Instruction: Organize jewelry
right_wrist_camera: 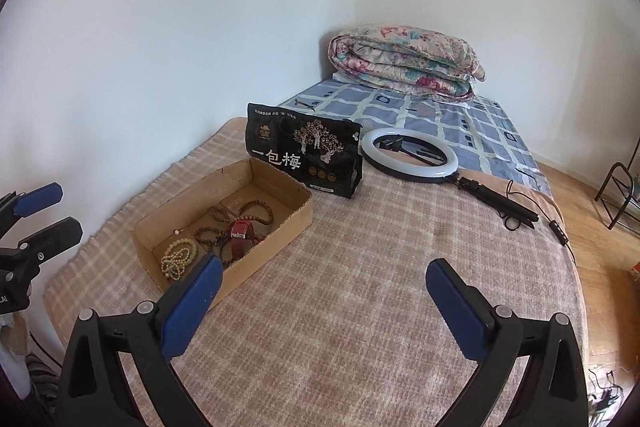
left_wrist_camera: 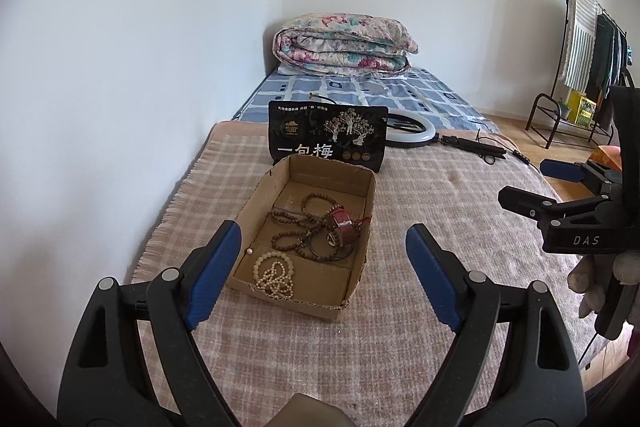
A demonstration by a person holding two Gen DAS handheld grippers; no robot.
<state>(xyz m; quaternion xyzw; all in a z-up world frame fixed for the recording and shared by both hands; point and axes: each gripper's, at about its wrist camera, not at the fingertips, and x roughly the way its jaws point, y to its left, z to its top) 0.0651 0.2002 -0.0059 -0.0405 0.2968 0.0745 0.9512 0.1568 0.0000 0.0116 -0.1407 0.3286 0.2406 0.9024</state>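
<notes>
A shallow cardboard box [left_wrist_camera: 362, 223] [right_wrist_camera: 294, 223] lies on a pink checked blanket. Inside it are brown bead strings [left_wrist_camera: 292, 223] [right_wrist_camera: 248, 213], a red watch [left_wrist_camera: 344, 225] [right_wrist_camera: 241, 229], a dark bangle [left_wrist_camera: 332, 253] and cream bead bracelets [left_wrist_camera: 274, 275] [right_wrist_camera: 178, 259]. My left gripper [left_wrist_camera: 324, 275] hovers just short of the box's near end, jaws wide open and empty. My right gripper [right_wrist_camera: 324, 303] stands open and empty over bare blanket to the right of the box. Each gripper shows at the edge of the other's view, the right gripper [left_wrist_camera: 560, 187] and the left gripper [right_wrist_camera: 36, 215].
A black snack bag [left_wrist_camera: 328, 137] [right_wrist_camera: 304, 157] stands behind the box. A ring light [right_wrist_camera: 410, 157] with its folded stand and cable lies to the right. A folded floral quilt [left_wrist_camera: 344, 45] sits at the bed's far end. A clothes rack [left_wrist_camera: 588, 67] stands on the wooden floor.
</notes>
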